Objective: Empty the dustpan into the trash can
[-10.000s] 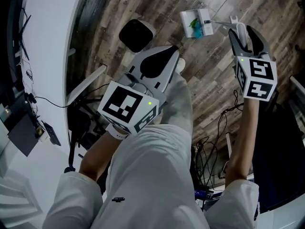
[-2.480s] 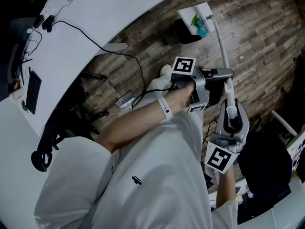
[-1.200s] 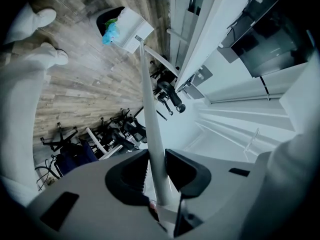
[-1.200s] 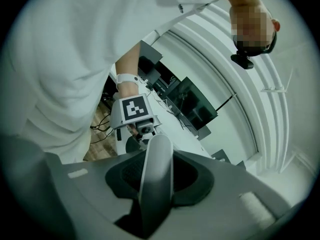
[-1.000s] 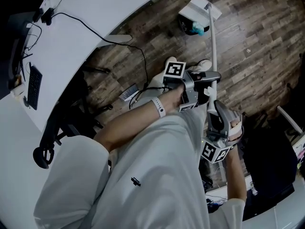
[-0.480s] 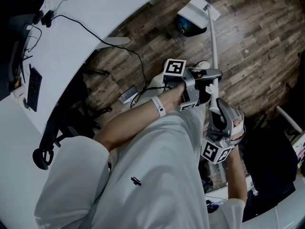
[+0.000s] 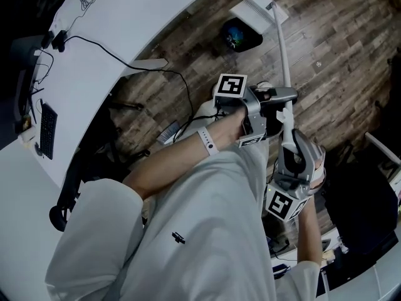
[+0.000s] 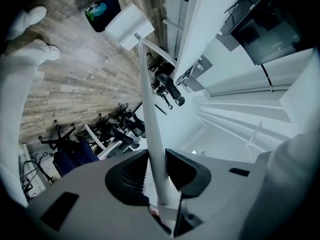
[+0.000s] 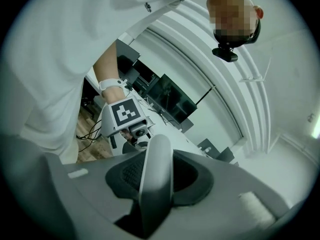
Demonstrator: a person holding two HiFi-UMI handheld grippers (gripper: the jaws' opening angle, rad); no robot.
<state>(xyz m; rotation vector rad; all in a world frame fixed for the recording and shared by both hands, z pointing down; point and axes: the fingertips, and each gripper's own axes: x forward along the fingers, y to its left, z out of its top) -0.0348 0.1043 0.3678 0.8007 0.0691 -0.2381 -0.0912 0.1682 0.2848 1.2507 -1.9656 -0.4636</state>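
The white dustpan (image 7: 257, 8) hangs tilted just above and beside the black trash can (image 7: 240, 35), which holds green and teal litter. Its long white handle (image 7: 280, 49) runs down to both grippers. My left gripper (image 7: 283, 96) is shut on the handle's lower shaft. My right gripper (image 7: 289, 138) is just below it, shut on the grey grip at the handle's end. In the left gripper view the handle (image 8: 150, 114) passes between the left gripper's (image 8: 157, 171) jaws up to the dustpan (image 8: 127, 24) and trash can (image 8: 101, 13). In the right gripper view the right gripper (image 9: 156, 169) clamps the grey grip (image 9: 156, 184).
A curved white desk (image 7: 125, 17) with a cable and a keyboard (image 7: 47, 121) fills the left. A small brush (image 7: 166, 130) lies on the wood floor near the person's shoe (image 7: 266, 86). Dark chairs (image 8: 120, 129) stand beyond the dustpan.
Both grippers have risen with the handle, and the dustpan now sits higher and clear of the can's mouth. The teal litter that showed at the can's rim now lies inside.
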